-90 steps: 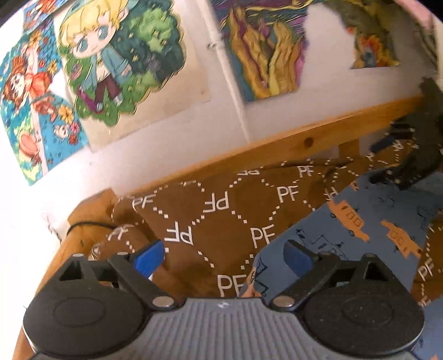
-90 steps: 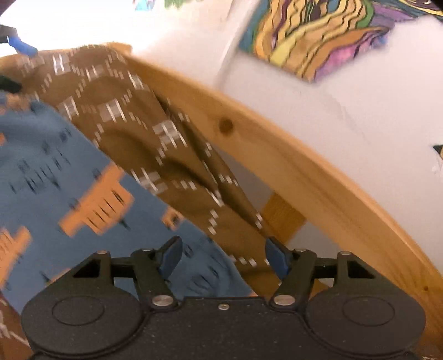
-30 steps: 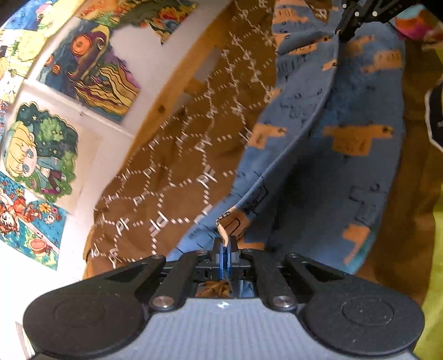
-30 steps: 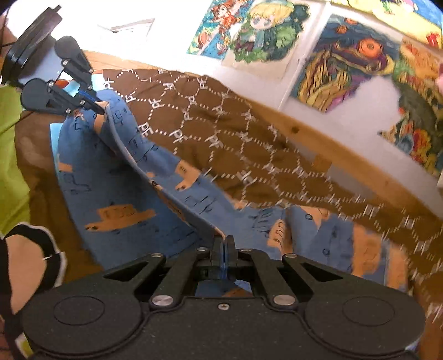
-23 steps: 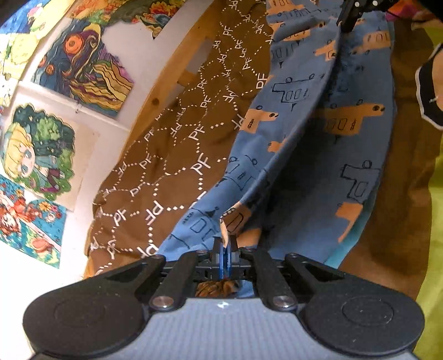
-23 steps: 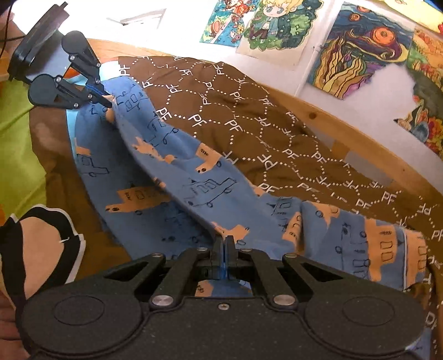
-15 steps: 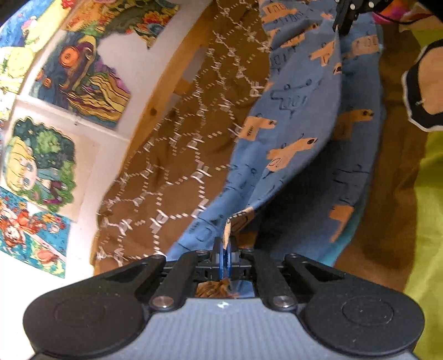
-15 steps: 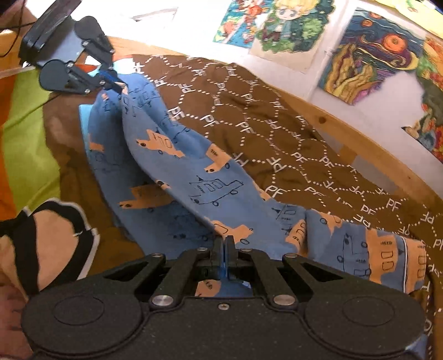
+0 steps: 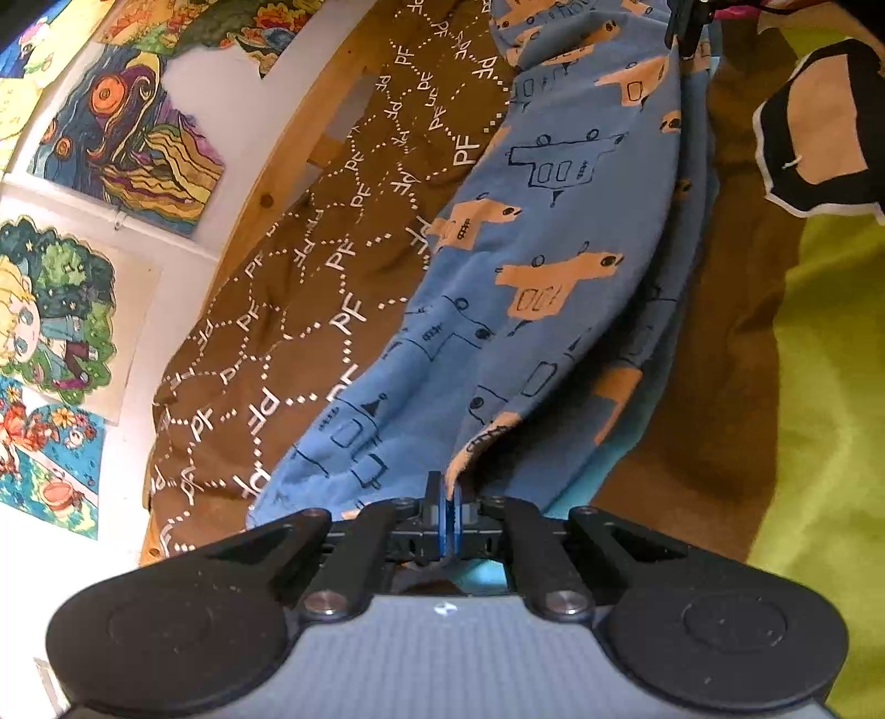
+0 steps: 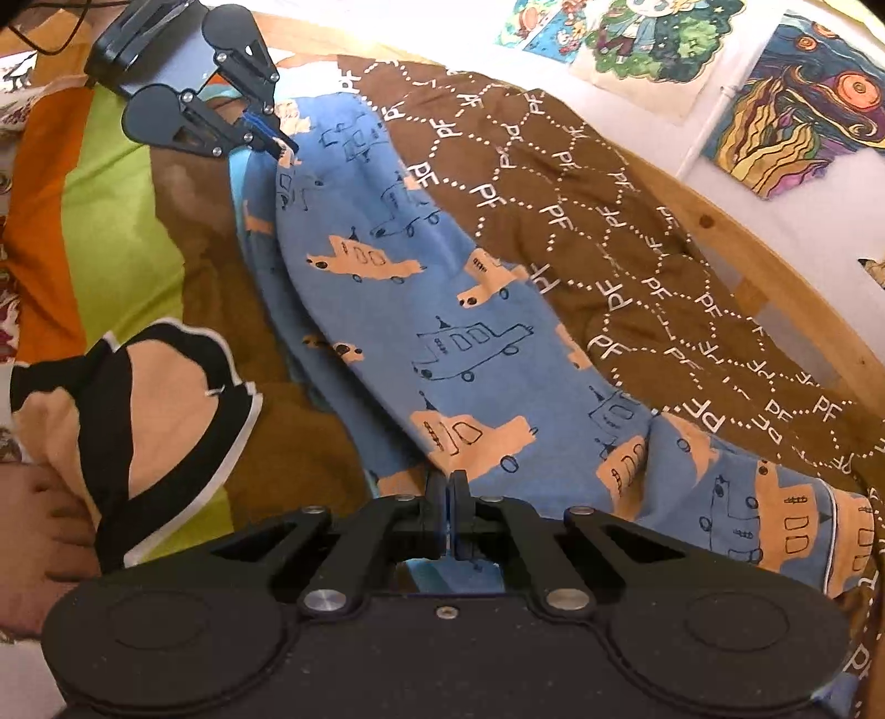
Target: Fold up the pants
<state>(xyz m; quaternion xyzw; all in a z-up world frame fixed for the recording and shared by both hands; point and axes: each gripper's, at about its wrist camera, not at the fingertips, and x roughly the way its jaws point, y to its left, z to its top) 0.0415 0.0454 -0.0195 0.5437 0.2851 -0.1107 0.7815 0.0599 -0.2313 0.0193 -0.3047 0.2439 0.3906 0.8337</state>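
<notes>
The blue pants with orange vehicle prints lie on a bed, one leg folded over the other. My left gripper is shut on an edge of the pants at one end; it also shows in the right wrist view. My right gripper is shut on the pants at the other end; it shows at the top of the left wrist view. The lifted layer hangs between the two grippers over the lower layer.
A brown "PF" patterned blanket lies beside the pants against a wooden bed rail. Posters hang on the white wall. A green and orange striped cover and a black-edged tan cushion lie on the near side.
Both grippers, at first open, closed on the pants and carried the upper layer across over the lower layer, away from the rail. The fold has moved further over in the last half second.
</notes>
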